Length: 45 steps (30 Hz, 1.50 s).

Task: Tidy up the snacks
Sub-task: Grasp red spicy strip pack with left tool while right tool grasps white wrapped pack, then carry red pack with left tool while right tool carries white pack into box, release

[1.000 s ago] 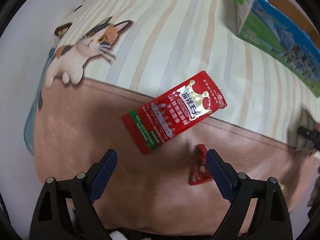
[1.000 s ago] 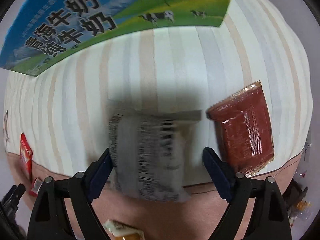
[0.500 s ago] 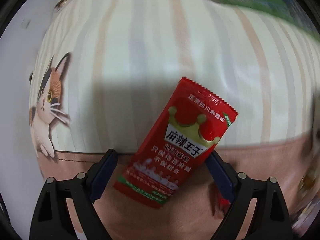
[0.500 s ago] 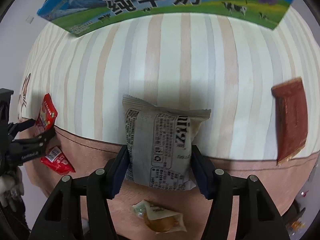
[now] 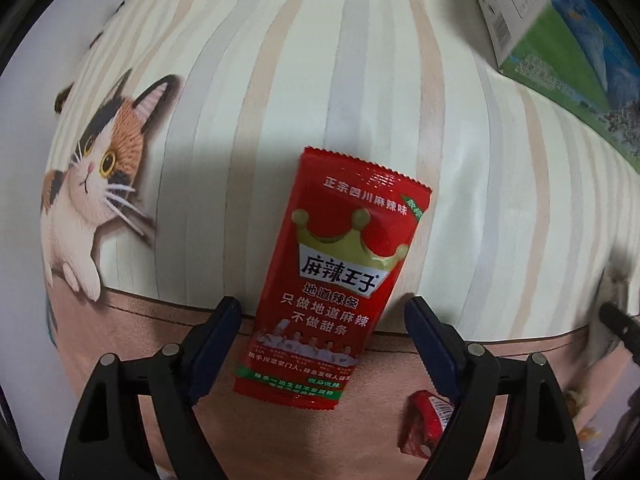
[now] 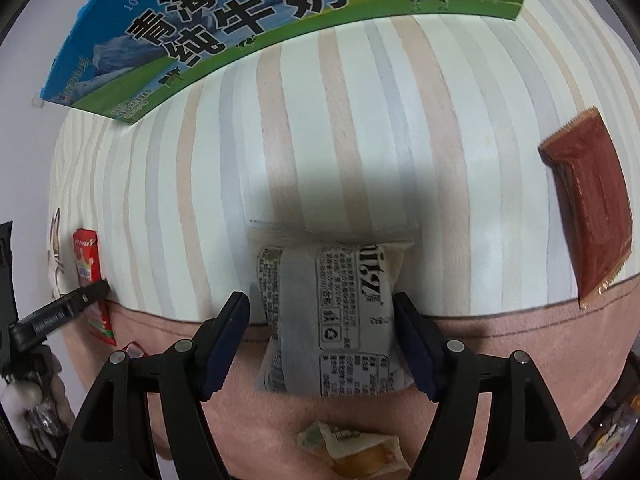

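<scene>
Left claw (image 5: pixel 322 312) is closing around the shiny red spicy-strip packet (image 5: pixel 338 280), not touching yet; right claw (image 6: pixel 322 312) is opening beside the grey printed snack pouch (image 6: pixel 332 320).

My left wrist cam: straight down, close | my right: steeply down, close | shared: red packet (image 5: pixel 340 280) beside left claw (image 5: pixel 322 314), milk carton (image 6: pixel 224 36).
</scene>
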Each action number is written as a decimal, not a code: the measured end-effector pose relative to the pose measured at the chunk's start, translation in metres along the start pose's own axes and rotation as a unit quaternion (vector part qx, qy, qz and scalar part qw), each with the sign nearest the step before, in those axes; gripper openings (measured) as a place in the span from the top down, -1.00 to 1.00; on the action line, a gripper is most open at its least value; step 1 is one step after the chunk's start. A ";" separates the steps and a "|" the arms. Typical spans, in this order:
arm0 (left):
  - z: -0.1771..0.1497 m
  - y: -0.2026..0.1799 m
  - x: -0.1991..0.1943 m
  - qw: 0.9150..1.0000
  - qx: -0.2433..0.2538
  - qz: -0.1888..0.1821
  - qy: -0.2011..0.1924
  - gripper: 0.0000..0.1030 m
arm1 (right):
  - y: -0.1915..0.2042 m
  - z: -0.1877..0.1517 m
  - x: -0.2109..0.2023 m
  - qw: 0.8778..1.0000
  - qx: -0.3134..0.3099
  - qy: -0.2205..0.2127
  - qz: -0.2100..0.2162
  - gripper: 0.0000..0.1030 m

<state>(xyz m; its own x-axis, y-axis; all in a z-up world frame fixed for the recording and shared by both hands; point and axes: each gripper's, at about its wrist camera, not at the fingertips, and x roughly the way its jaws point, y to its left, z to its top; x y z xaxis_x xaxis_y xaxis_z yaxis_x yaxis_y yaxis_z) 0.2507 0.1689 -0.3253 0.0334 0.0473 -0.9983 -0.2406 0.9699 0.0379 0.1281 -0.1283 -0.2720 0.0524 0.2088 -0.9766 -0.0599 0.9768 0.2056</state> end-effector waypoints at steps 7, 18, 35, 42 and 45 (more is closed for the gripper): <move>-0.012 0.001 -0.012 0.999 -0.033 -0.025 -0.016 -0.03 | 0.003 -0.007 -0.005 1.000 -0.020 -0.024 -0.001 -0.10; -0.037 0.015 -0.042 0.993 -0.081 -0.079 -0.033 -0.02 | 0.011 -0.023 -0.024 0.998 -0.017 -0.033 0.050 -0.04; 0.034 -0.053 -0.222 0.968 -0.045 -0.209 -0.135 -0.02 | 0.016 0.040 -0.165 0.979 -0.037 -0.141 0.142 -0.04; 0.122 -0.118 -0.229 0.968 -0.023 -0.216 -0.122 -0.02 | 0.026 0.118 -0.199 0.977 -0.051 -0.171 0.119 -0.04; 0.161 -0.133 -0.216 0.972 -0.024 -0.210 -0.099 -0.02 | 0.032 0.153 -0.195 0.979 -0.055 -0.168 0.105 -0.04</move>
<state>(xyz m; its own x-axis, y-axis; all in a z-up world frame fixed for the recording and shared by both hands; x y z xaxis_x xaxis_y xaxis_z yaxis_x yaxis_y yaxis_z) 0.4317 0.0684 -0.1081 0.3230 -0.3001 -0.8976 -0.2114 0.9015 -0.3775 0.2685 -0.1306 -0.0657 0.3513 0.4273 -0.8331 -0.2115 0.9030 0.3740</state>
